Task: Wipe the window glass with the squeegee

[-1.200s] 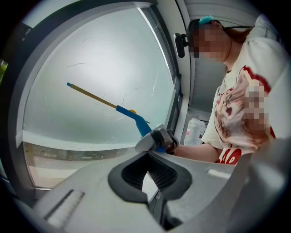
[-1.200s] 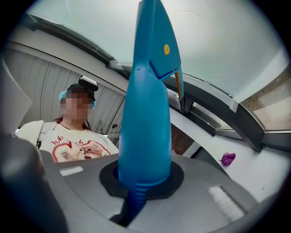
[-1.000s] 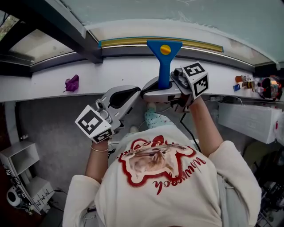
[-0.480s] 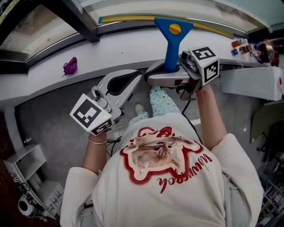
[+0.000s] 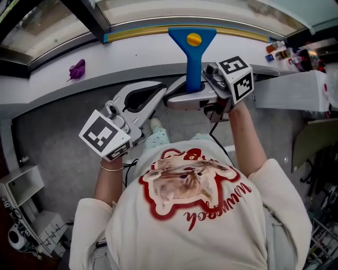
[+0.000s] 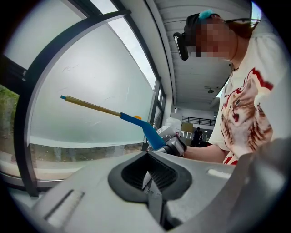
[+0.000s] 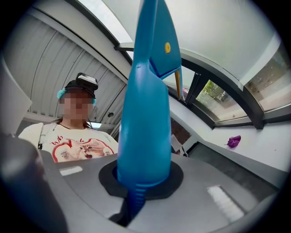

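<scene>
The squeegee (image 5: 193, 58) has a blue handle and a long yellow-edged blade (image 5: 142, 30). In the head view the blade lies across the far edge of the white sill (image 5: 132, 58), just below the window glass (image 5: 174, 8). My right gripper (image 5: 191, 96) is shut on the handle's lower end, seen close up as the squeegee (image 7: 148, 104) standing out of the right gripper (image 7: 136, 193). My left gripper (image 5: 162, 92) hangs just left of it, shut and empty. In its own view the left gripper (image 6: 152, 193) points at the squeegee (image 6: 145, 127) in front of the glass (image 6: 91, 82).
A purple scrap (image 5: 77, 69) lies on the sill at the left. A dark window post (image 5: 87, 16) meets the sill near the blade's left end. Small bottles (image 5: 280, 48) and a white box (image 5: 296, 89) stand at the right. A low shelf unit (image 5: 21, 184) sits on the floor at the lower left.
The blade, which lay over the dark lower window frame, now lies nearer the person over the sill. Both grippers came back with it, and the grip is unchanged.
</scene>
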Demonstrator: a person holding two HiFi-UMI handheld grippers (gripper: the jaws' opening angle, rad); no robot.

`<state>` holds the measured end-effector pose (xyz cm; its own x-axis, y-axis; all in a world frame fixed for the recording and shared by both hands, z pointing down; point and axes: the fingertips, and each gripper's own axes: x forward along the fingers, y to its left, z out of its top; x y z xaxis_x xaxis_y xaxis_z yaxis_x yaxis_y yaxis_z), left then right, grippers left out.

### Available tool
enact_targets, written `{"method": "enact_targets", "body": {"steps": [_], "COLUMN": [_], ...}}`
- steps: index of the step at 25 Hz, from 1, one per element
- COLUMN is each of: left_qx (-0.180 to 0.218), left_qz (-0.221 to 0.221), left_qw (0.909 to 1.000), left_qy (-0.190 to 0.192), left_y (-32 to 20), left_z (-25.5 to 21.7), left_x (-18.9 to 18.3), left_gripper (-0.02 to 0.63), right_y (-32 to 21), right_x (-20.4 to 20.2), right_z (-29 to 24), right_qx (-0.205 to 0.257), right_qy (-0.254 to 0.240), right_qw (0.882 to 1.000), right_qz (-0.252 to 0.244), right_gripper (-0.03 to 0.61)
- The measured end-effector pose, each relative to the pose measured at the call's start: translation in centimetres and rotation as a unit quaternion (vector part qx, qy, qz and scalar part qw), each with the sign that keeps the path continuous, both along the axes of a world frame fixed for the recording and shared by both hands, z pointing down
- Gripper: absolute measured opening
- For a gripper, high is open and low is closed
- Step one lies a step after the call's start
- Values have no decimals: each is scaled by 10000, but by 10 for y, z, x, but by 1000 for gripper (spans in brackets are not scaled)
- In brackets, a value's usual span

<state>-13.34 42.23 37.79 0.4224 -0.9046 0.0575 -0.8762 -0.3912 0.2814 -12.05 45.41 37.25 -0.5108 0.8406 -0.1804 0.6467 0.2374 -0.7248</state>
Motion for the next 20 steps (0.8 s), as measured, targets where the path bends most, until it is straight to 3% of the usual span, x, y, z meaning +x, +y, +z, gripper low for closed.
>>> {"method": "enact_targets", "body": {"steps": [11, 15, 20], "left_qx": [-18, -126, 1], "left_qz": [-1024, -1061, -867], "left_qw": [9947, 9943, 9960], "left_qy": [-135, -42, -193], "left_y": [-13, -12, -18], "left_z": [-5, -8, -22], "left_x": [174, 222, 242], "left_gripper": [5, 6, 5], "right_y": [-4, -8, -13], "right_x": [183, 231, 250], "right_z": [0, 3, -12], "right_qx": [141, 303, 269], "right_qy": [4, 132, -167], "right_qw": [9983, 9983, 9992], "right_qz": [-557, -476, -236], "right_gripper": [29, 29, 31]}}
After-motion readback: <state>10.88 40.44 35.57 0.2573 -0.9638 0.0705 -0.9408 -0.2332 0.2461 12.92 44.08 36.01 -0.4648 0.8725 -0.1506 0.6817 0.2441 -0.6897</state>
